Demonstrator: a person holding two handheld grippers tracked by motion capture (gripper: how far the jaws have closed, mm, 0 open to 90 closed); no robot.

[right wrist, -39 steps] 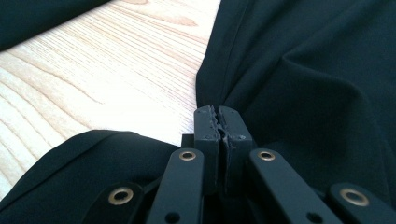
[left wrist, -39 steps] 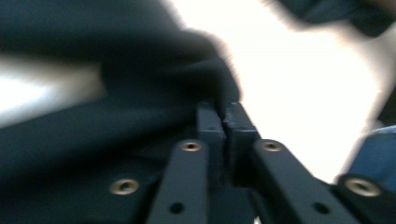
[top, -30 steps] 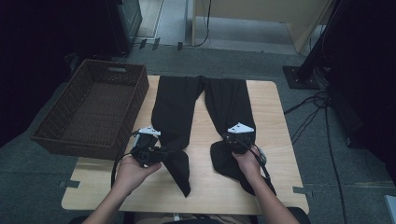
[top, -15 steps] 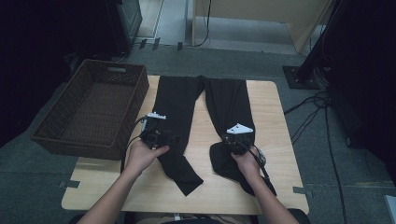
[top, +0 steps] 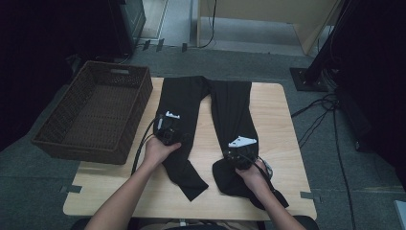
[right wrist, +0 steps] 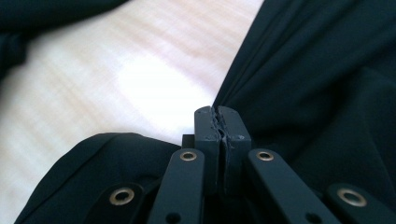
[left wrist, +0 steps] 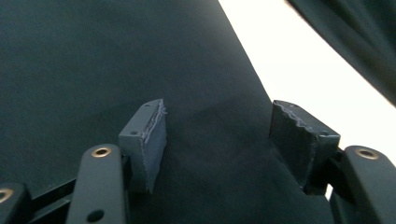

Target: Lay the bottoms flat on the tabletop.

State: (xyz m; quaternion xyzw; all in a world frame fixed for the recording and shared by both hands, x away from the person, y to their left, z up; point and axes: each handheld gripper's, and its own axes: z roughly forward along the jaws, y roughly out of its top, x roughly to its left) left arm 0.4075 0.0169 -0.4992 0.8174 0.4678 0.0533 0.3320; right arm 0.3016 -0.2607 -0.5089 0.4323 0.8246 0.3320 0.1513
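Trousers (top: 206,120) lie flat on the wooden surface (top: 287,158), their near leg ends folded and partly covered by the hands. Left tool (top: 168,130) rests over the left leg, its jaws just opened, cloth beneath, unpinched. Right tool (top: 238,152) is clamped on the right leg's fabric. Beside the trousers stands a wicker basket (top: 95,115) on grey floor (top: 335,201); the room behind is dark.

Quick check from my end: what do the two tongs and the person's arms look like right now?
Both tongs, left tongs and right tongs, are black-bodied with pale top plates, dark grey ridged pads, brass-ringed linkage holes and trailing black cables. The forearms are bare, without sleeves.
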